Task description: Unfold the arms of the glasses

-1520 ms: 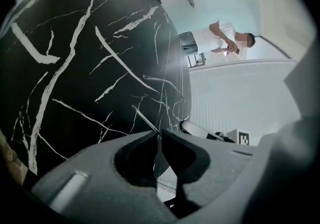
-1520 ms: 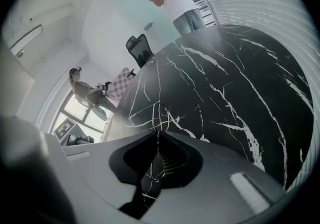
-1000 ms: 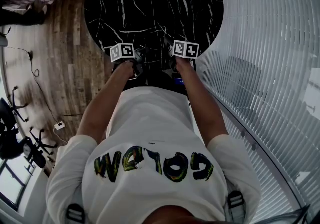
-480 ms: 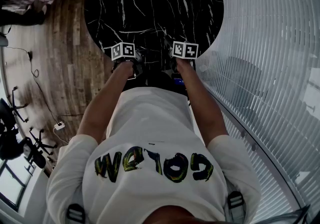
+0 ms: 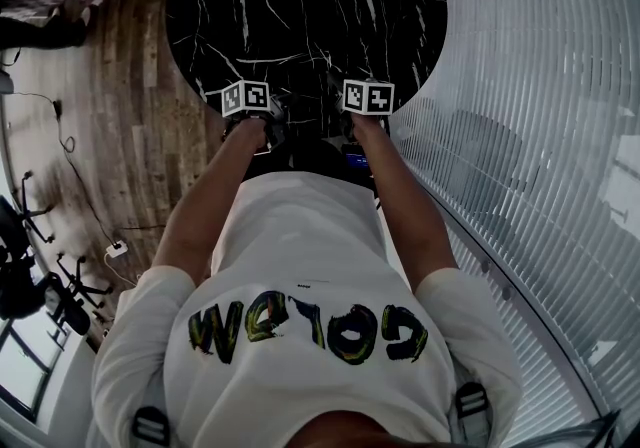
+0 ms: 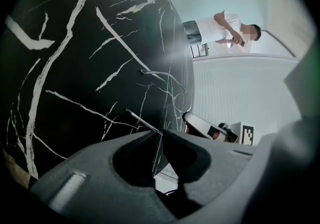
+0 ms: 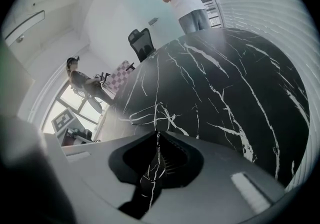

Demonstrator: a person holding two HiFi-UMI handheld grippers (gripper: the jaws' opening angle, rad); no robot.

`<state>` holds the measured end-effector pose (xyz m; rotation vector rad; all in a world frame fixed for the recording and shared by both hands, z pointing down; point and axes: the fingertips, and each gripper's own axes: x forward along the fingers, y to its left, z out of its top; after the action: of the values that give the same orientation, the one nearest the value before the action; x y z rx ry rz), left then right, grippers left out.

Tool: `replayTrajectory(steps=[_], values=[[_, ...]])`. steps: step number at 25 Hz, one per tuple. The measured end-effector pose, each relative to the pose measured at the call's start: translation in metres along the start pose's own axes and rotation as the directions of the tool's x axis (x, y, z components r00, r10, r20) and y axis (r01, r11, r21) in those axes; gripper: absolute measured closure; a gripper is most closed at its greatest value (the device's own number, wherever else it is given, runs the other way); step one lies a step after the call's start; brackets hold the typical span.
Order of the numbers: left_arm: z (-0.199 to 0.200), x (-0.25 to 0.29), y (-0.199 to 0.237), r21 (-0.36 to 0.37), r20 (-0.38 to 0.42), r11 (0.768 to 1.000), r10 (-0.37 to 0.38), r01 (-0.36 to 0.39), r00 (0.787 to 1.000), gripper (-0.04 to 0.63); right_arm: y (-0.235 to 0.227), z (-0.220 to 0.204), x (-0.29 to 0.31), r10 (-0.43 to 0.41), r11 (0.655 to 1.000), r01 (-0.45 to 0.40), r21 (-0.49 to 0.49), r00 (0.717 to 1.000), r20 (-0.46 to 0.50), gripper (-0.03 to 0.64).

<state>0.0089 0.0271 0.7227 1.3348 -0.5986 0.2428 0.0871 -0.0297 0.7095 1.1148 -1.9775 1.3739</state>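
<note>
Left gripper view, left claw [image 6: 159, 135] just opening, slightly apart around glasses arm [image 6: 142, 119]; right claw [image 7: 157, 134] just opening, pinching glasses frame [image 7: 150, 112]

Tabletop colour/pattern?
The round tabletop is black with white marble-style veins; the head view shows it best.

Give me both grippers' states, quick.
Left gripper: jaws just opening, narrow gap, glasses arm between them, not pinched.
Right gripper: jaws just starting to open, tips seemingly pinching the glasses.
</note>
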Motion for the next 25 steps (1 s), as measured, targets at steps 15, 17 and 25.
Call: replayTrajectory(steps=[15, 17, 25], values=[[0.004, -0.008, -0.01, 0.073, 0.008, 0.997, -0.014, 0.013, 1.0, 0.456, 0.001, 0.0, -0.007, -0.002, 0.999, 0.002, -0.036, 1.0, -0.007, 0.437], [0.005, -0.013, -0.011, 0.087, 0.009, 0.996, -0.01, 0.009, 1.0, 0.449, -0.001, 0.003, -0.012, -0.004, 0.999, 0.004, -0.039, 1.0, 0.006, 0.428], [0.002, -0.057, -0.027, 0.252, 0.074, 0.963, 0.076, -0.092, 0.994, 0.453, -0.004, 0.034, -0.072, -0.053, 0.993, 0.069, -0.099, 0.986, 0.16, 0.449]])
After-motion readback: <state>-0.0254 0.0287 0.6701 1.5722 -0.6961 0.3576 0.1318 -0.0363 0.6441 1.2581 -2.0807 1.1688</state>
